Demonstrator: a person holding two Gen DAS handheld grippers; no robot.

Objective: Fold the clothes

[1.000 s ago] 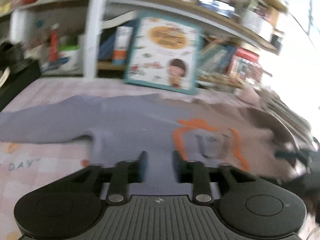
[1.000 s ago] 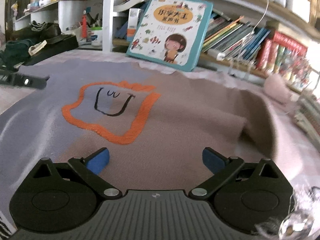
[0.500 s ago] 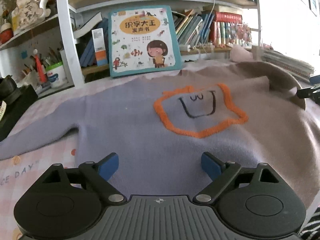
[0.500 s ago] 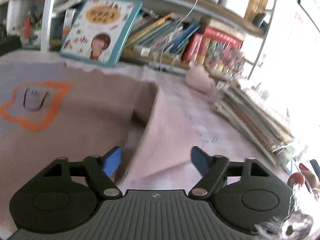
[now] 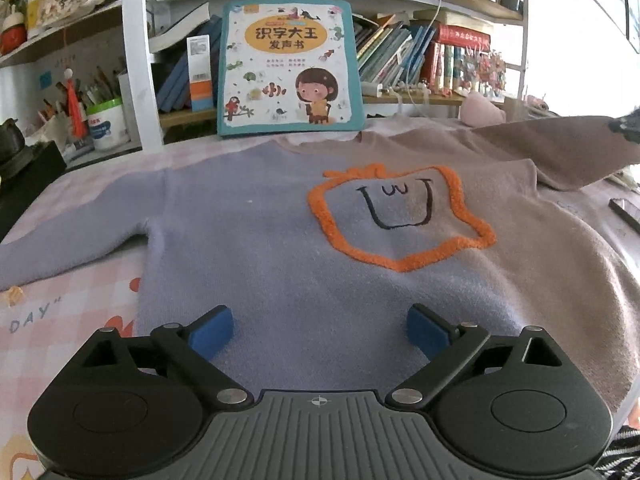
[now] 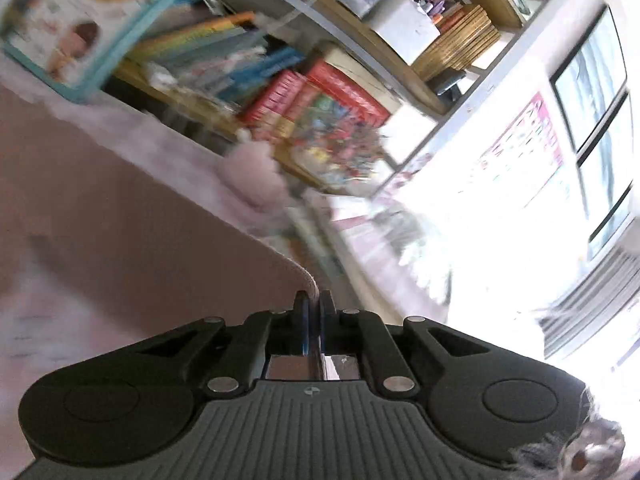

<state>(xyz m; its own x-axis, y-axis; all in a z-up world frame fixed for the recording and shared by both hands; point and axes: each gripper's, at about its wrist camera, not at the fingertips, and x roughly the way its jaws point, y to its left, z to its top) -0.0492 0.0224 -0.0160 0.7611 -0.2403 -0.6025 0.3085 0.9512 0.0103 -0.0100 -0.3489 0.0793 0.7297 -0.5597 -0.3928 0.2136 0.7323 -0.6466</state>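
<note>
Your left hand-held gripper hangs released, jaws wide, over the hem of the sweater, which lies face up on the pink checked worktop before the picture book. Your right hand-held gripper is clenched on the sweater's sleeve edge, lifted and tilted

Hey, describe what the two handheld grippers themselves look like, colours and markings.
Both match. The left gripper has a black ribbed body, two round black housings, black linkage arms with silver pivot screws, blue pads on its fingers, and a small crosshair mark at the centre. The right gripper has the same black build, silver screws, blue pads and crosshair. No cables or sleeves show.
</note>
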